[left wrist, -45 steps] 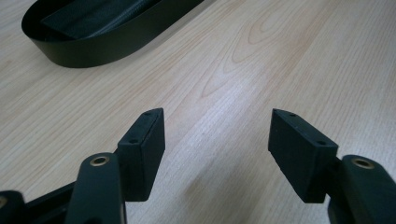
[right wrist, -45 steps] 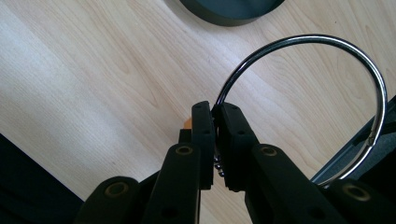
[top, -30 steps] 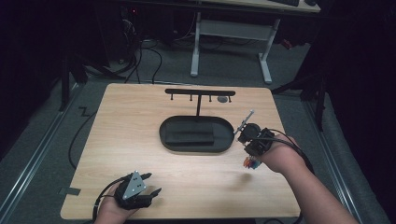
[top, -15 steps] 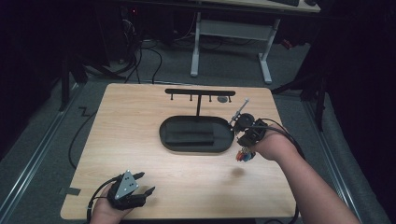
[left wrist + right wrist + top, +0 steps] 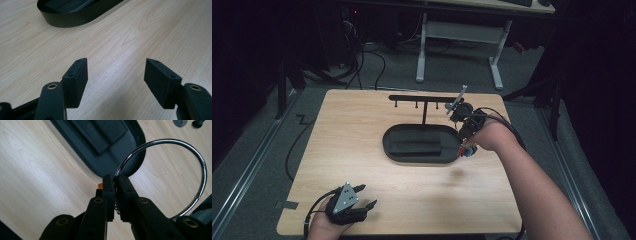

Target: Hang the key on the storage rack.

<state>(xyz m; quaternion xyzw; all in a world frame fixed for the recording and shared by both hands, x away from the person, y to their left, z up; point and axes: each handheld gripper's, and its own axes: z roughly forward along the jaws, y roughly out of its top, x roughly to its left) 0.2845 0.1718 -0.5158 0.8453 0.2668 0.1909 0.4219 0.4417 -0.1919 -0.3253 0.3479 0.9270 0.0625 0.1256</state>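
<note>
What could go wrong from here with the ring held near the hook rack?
1. The right gripper pinches the metal ring only at its thin rim, so it may twist or slip out.
2. Small coloured pieces hang below the hand and could snag the black tray.
3. The rack stands on a thin post; a bump might tip it.

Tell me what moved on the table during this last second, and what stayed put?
The right gripper, jaws shut on a shiny metal key ring with small coloured tags, carried it up the picture, away from the person, from beside the black oval tray toward the black T-shaped hook stand. Nothing was picked up or released. The left gripper, jaws open and empty, barely shifted near the wooden table's front edge; tray and stand stayed put.
</note>
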